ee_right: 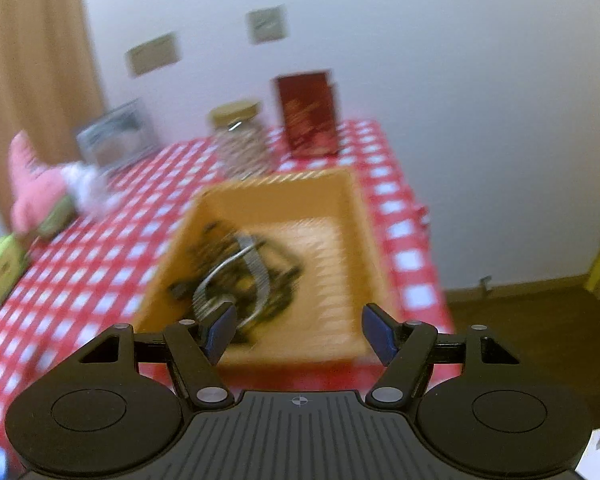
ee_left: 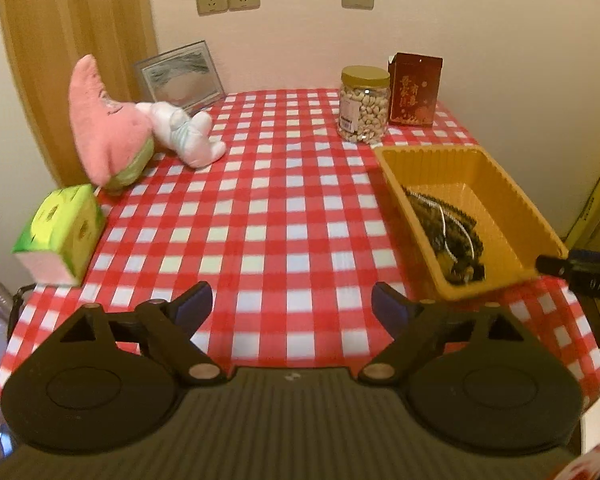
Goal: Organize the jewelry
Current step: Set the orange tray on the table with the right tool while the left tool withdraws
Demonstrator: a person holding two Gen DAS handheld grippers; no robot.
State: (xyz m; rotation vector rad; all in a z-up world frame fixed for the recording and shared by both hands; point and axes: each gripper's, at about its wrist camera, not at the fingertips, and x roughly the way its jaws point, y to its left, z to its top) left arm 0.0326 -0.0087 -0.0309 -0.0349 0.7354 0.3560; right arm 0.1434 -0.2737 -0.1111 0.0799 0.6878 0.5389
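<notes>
Right wrist view, blurred: jewelry [ee_right: 236,276] lies heaped in the tray [ee_right: 364,216], apparently gathered there; right claw [ee_right: 298,330] above and left claw [ee_left: 292,300] both gape empty.

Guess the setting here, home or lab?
Likely a home room: a red-and-white checked tablecloth against a wall with sockets, a pink plush toy beside a framed picture, and a clear plastic jar of nuts.

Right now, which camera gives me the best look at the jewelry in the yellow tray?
The left wrist view: the jewelry lies sharp in the yellow tray, dark beaded strands with a silvery chain. The right wrist view is closer and looks more directly down, but motion blur smears the strands.
</notes>
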